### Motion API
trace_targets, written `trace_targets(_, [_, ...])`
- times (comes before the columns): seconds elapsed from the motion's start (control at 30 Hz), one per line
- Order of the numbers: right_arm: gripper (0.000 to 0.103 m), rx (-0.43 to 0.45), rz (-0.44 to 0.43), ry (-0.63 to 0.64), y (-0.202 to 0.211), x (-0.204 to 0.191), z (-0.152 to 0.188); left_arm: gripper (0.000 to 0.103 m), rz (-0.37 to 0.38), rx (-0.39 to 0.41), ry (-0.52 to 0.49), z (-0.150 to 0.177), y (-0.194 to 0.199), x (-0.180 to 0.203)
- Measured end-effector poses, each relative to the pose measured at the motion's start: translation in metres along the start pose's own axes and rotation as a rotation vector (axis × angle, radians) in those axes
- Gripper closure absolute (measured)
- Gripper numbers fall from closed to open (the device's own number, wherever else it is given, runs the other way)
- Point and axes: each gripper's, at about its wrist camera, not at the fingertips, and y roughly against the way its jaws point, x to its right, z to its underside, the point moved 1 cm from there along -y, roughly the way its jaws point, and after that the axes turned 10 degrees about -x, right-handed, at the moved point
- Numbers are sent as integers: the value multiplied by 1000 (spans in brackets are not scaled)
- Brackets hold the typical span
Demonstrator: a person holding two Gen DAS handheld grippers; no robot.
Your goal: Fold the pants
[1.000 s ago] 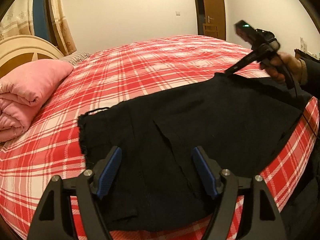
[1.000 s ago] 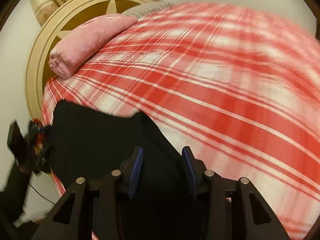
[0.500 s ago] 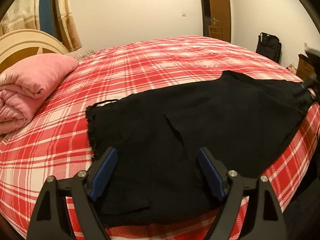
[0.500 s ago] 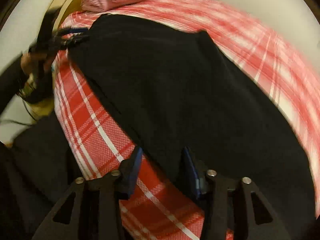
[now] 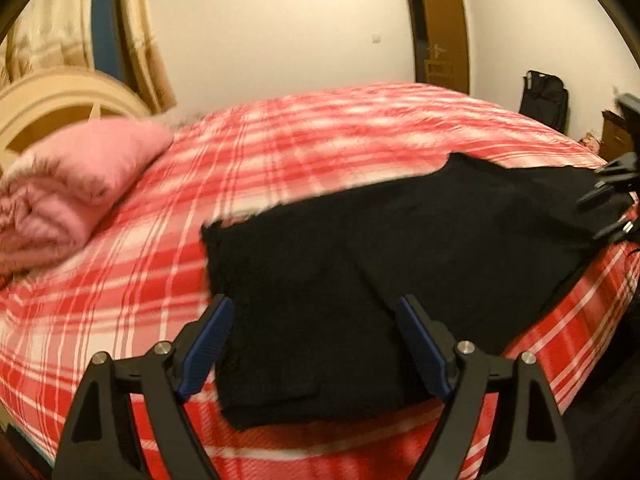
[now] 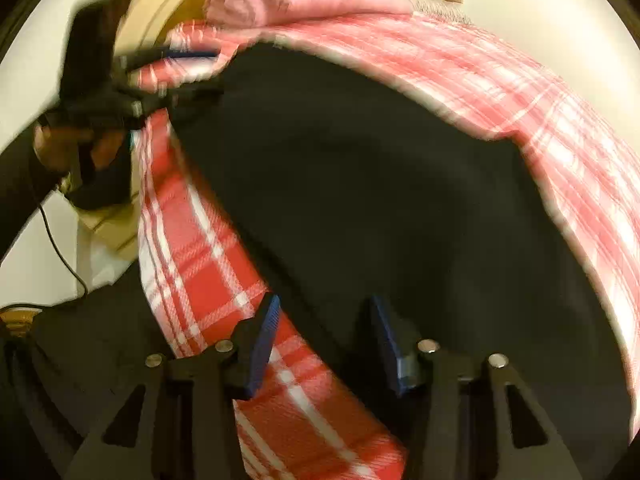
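Note:
Black pants [image 5: 360, 264] lie spread flat on the red plaid bed [image 5: 280, 152], near its front edge. My left gripper [image 5: 316, 320] hovers open over the pants' left end, with nothing between its blue pads [image 5: 210, 338]. The right gripper [image 5: 600, 204] shows at the far right, by the pants' other end. In the right wrist view the pants [image 6: 380, 180] fill the middle. My right gripper [image 6: 324, 320] points steeply down at their near edge; its jaws are opening and the pads do not press the cloth. A hand [image 6: 64, 144] holds the left gripper [image 6: 208, 74] at the top left.
A folded pink quilt [image 5: 68, 192] lies at the head of the bed before a cream headboard [image 5: 60, 100]. Curtains [image 5: 132, 40] hang behind. A brown door [image 5: 440, 28] and a black bag [image 5: 544, 96] stand at the far wall. The bed edge [image 6: 208, 272] drops off beside the pants.
The right gripper swung from the pants' far corner down to their near edge at the bedside and its jaws widened. The left gripper opened a little wider and drifted slightly.

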Motion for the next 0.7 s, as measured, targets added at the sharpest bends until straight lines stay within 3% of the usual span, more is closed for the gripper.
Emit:
trace_targets(0.1, [46,4,-99,12,20,-6,14,17,40,4,-43,-8,-2,14])
trace_targets(0.23, [46,63,35,-80,41,17,38,17,-5,2,-112,-8,1,19])
trace_targets(0.33, [46,-37,6,-177,18,39,51,17,-35,1,-68,-3,8,-2])
trace_targets(0.37, [46,7,16,-162,20,37,56,17,-46,3,-34,-2,11,-12])
trace_targets(0.43, [46,14,32,-144,24,32,58,17,-94,15,35,-1,16,-25])
trace_targets(0.53, [46,98,-49,-218,43,46,65,17,-119,63,97,-7,27,-28])
trace_targets(0.7, [46,172,48,-452,74,101,99,2,-66,130,44,-34,38,13])
